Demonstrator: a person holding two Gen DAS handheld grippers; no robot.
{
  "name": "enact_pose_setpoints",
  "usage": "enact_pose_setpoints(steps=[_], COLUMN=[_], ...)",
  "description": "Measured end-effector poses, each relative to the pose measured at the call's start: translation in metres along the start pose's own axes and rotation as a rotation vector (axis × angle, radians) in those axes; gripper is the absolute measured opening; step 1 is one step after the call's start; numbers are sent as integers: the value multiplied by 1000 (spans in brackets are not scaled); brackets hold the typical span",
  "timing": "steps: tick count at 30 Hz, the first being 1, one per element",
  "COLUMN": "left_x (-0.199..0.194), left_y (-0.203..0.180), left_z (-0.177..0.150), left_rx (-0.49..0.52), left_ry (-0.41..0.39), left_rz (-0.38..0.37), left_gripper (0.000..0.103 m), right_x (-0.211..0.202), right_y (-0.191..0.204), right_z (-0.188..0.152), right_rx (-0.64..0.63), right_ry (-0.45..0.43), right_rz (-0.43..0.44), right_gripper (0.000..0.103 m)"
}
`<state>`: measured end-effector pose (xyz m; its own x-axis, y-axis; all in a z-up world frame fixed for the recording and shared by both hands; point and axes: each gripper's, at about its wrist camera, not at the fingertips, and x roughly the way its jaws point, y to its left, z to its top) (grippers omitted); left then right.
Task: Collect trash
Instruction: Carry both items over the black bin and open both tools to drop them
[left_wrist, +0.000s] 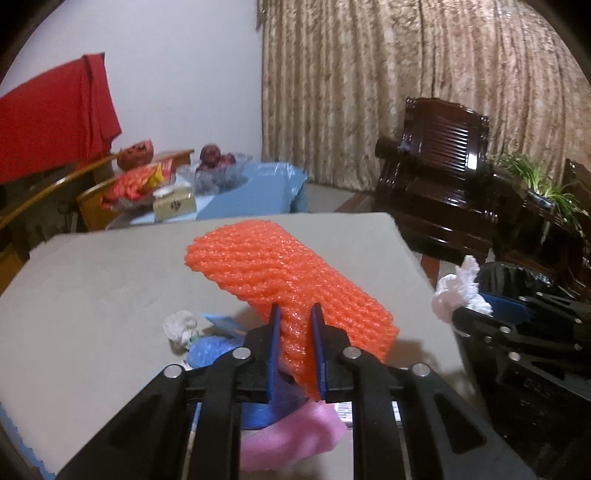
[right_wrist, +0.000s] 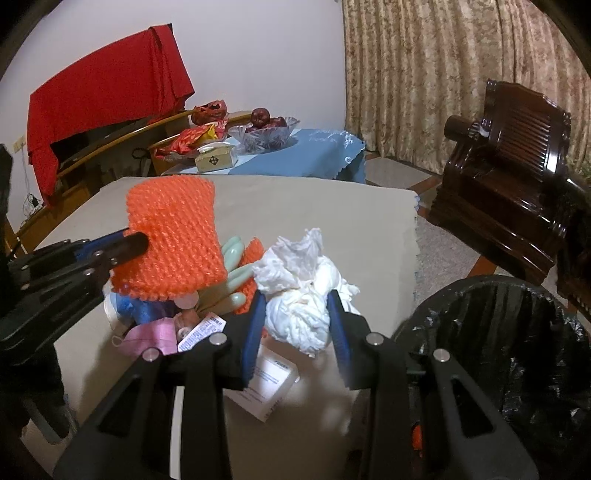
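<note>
My left gripper (left_wrist: 295, 314) is shut on an orange foam net sleeve (left_wrist: 284, 273) and holds it above the beige table (left_wrist: 92, 280); the sleeve also shows in the right wrist view (right_wrist: 173, 236). My right gripper (right_wrist: 297, 295) is shut on a crumpled white tissue wad (right_wrist: 303, 295), seen from the left wrist view (left_wrist: 458, 291) beside the bin. A black-bagged trash bin (right_wrist: 509, 332) stands to the right of the table. A trash pile lies on the table: pink mask (right_wrist: 151, 338), blue bag (right_wrist: 140, 306), pale green glove (right_wrist: 232, 269), white box (right_wrist: 269, 384).
A dark wooden armchair (right_wrist: 517, 192) stands at the right. A blue-clothed table (right_wrist: 303, 155) with a glass fruit bowl and tissue box stands behind. A red cloth (right_wrist: 103, 92) hangs at the left. Curtains cover the back wall.
</note>
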<state>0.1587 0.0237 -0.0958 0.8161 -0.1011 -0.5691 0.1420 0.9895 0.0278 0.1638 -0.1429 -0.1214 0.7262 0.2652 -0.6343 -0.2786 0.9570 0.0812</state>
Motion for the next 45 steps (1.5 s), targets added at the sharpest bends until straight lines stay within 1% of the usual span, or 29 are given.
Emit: enact_pose_setpoints(steps=[3, 9, 15, 19, 24, 32, 36, 42, 45], left_x=[-9, -17, -24, -26, -25, -20, -15, -5, 0], left_y=[-8, -18, -32, -44, -62, -111, -135, -174, -193], left_z=[3, 6, 10, 13, 16, 15, 16, 16, 15], left_rx=[13, 1, 9, 18, 25, 79, 113, 156, 176], left_ry=[-19, -14, -21, -19, -18, -3, 4, 26, 41], left_rz=[-11, -43, -76, -103, -148, -248, -291, -354, -385], left_gripper=[16, 15, 15, 15, 15, 15, 15, 15, 15], right_x=[-8, -27, -56, -71, -88, -115, -126, -133, -134], right_y=[-3, -13, -25, -33, -50, -89, -111, -142, -153], right_z=[2, 7, 11, 9, 4, -12, -23, -42, -51], right_rx=[13, 43, 64, 62, 90, 152, 179, 217, 238], right_ry=[-13, -46, -84, -88, -95, -104, -102, -85, -73], right_rz=[-4, -13, -26, -54, -85, -176, -237, -319, -346], right_gripper=[33, 33, 33, 33, 33, 33, 33, 33, 34])
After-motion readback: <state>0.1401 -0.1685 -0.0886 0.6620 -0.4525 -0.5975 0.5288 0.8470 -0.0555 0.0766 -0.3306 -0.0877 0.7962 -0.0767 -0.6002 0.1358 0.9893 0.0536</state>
